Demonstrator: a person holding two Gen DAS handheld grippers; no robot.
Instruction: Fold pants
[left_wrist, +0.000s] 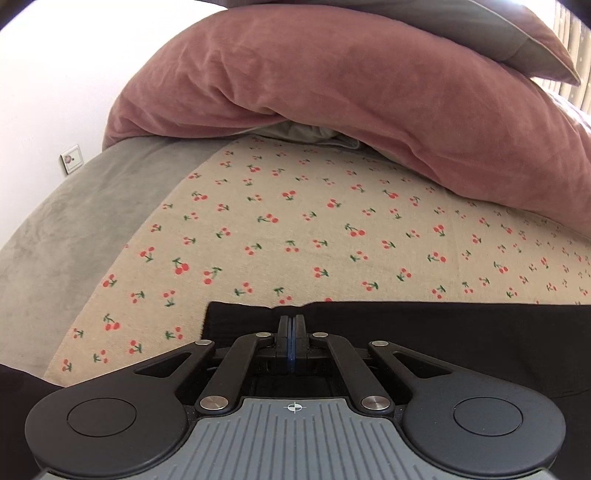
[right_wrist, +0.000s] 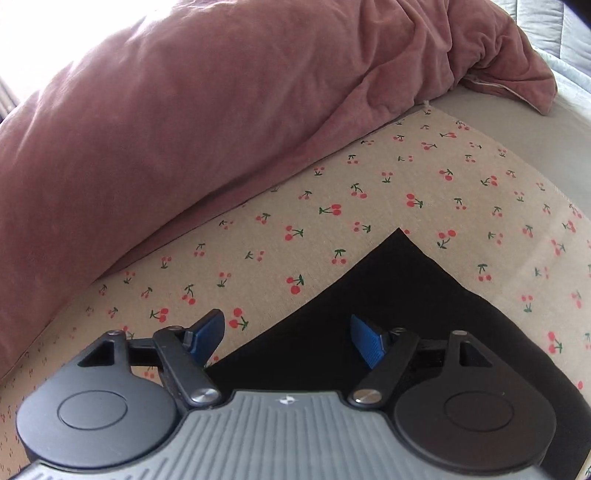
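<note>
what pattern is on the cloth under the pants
Small red cherries on beige cloth, clearest in the right wrist view.

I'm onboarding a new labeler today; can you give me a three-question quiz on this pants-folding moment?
1. True or false: the left tongs are closed at the edge of the black pants.
2. The right tongs are: A) open above the pants, B) shut on the pants, C) out of view.
3. Fill in: the cloth under the pants is printed with red ____.

Key: 1 true; 2 A; 3 cherries.
</note>
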